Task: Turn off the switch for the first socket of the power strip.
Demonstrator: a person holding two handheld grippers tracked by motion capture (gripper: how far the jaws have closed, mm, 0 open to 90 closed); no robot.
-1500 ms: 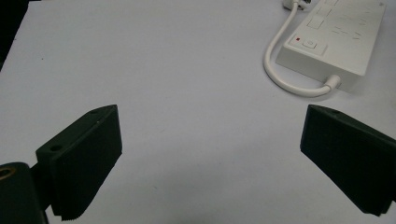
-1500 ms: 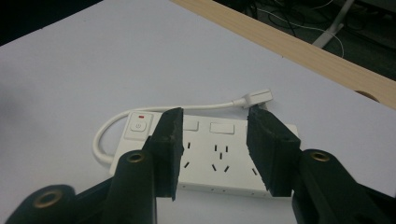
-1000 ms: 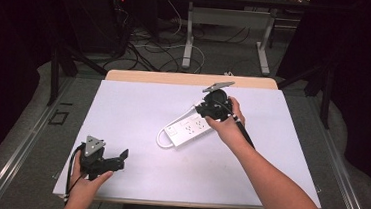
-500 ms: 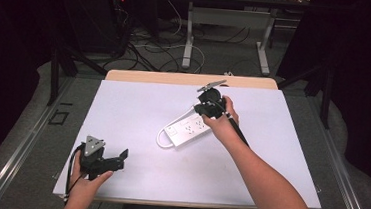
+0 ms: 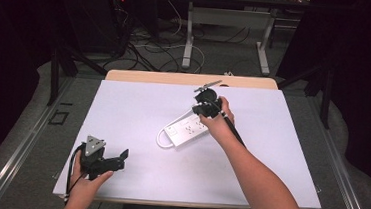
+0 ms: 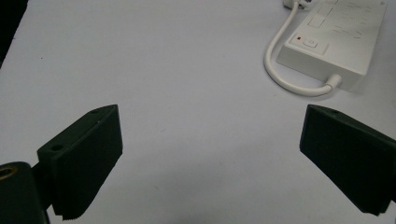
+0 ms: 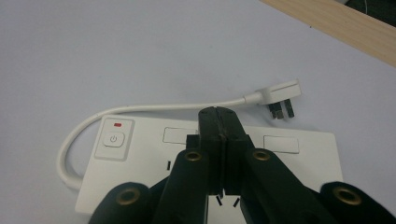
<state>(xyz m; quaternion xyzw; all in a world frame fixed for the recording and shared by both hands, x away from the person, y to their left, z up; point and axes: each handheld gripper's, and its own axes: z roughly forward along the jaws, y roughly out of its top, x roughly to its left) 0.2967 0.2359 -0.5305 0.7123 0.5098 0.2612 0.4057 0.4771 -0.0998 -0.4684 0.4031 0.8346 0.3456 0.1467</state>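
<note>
The right gripper (image 5: 206,107) is easing a little toward the person along the white power strip (image 5: 184,132), from just beyond the strip's far end to over that end. Its grey three-cornered plate (image 5: 207,84) is tilting up more steeply than a second ago. The right forearm (image 5: 253,174) is swinging slightly with it, toward the strip.

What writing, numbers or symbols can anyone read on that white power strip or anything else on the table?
No words or numbers can be read anywhere.
Power symbol (a circle with a short stroke): on the square button at one end of the white power strip.
Small red mark above that button: a plain dash, not text.
Faint marks on the strip's face in the left gripper view: too blurred to read.
</note>
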